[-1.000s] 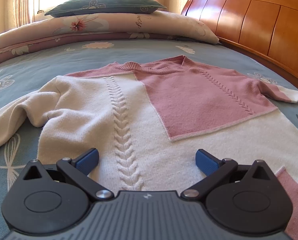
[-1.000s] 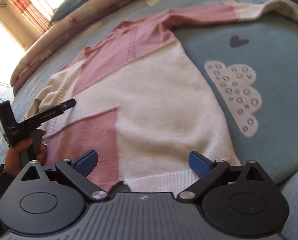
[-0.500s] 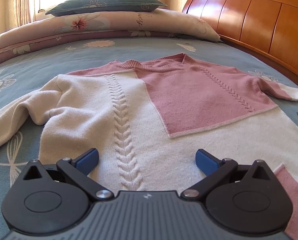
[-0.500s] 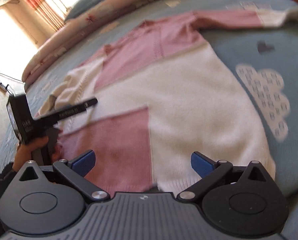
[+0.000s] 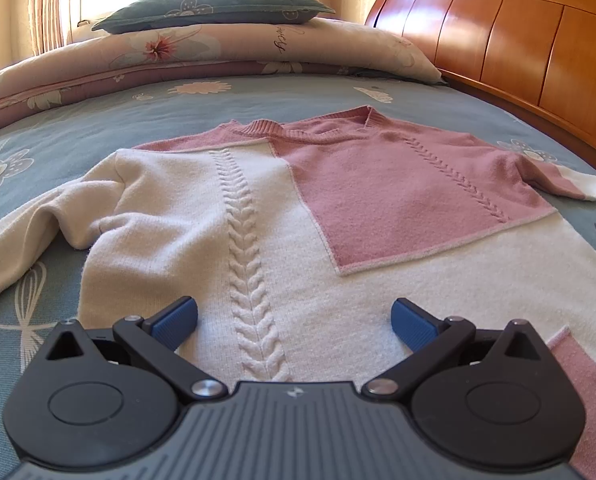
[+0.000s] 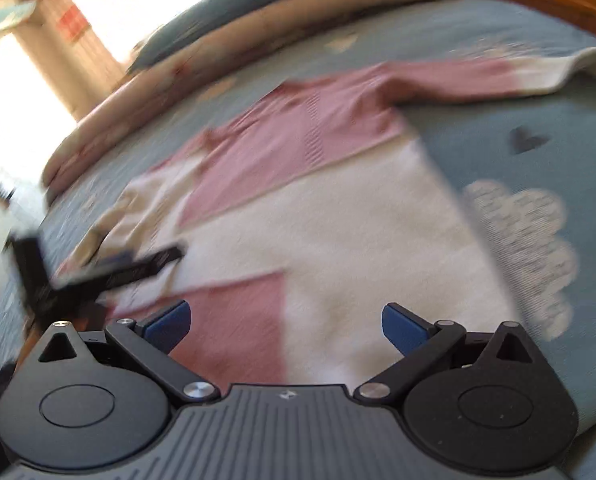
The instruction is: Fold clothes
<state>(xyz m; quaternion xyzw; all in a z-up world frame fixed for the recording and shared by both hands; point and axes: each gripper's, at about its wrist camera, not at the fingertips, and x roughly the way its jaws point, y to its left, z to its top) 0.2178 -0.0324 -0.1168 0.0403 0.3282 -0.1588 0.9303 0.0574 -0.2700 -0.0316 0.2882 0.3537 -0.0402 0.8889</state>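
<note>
Sweater [image 5: 282,216] lies flat mid-bed [image 5: 298,92], collar toward the headboard-side edge. Left hand-held gripper [image 5: 294,318] and right hand-held gripper [image 6: 286,322] hover spread, empty, over the hem. Risk: a pinch catching one layer only, skewing the fold.

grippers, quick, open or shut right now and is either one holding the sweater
Left gripper: open, holding nothing, over the pink and cream sweater.
Right gripper: open, holding nothing, above the sweater's hem end; view blurred.
</note>
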